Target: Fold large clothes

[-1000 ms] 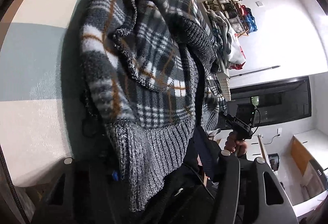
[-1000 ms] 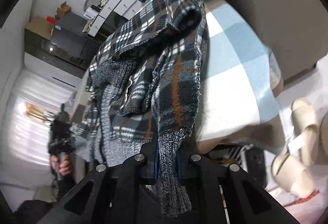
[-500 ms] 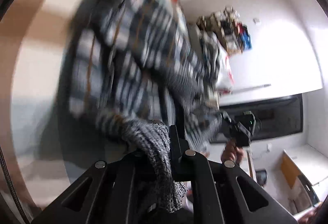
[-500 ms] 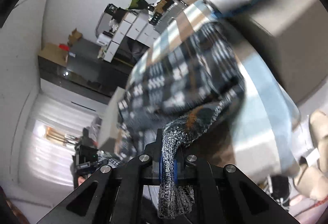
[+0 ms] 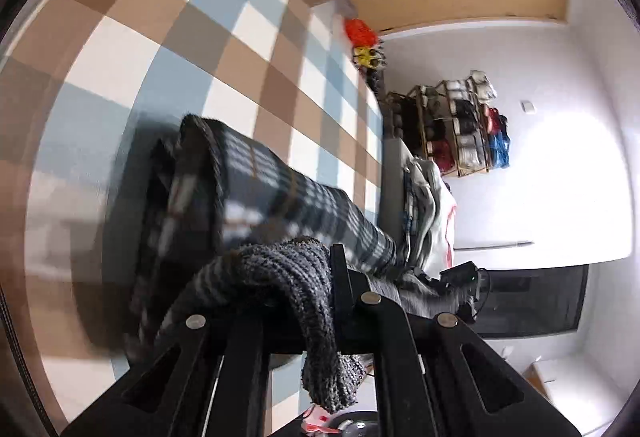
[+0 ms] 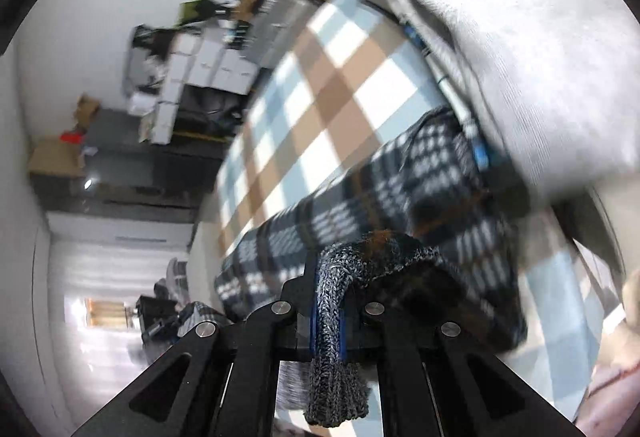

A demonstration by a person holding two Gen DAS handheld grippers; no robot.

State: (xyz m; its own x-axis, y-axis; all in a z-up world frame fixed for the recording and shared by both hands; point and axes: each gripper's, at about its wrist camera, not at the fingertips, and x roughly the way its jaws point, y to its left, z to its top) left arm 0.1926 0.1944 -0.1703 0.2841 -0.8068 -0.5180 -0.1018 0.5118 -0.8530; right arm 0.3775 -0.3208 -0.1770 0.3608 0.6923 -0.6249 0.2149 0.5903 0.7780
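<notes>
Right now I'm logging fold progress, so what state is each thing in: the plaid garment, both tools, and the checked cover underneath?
Dark plaid fleece garment with grey ribbed knit trim: stretched between both tools, its body lying on the cover.
Left tool: shut on the knit trim.
Right tool: shut on the knit trim.
Brown, blue and white checked cover: spread flat, partly under the garment.
Grey clothes heap: crumpled, unfolded, beyond the cover.

The garment [image 5: 280, 197] lies on the checked surface [image 5: 180, 37], its knit edge pinched in both claws.
</notes>
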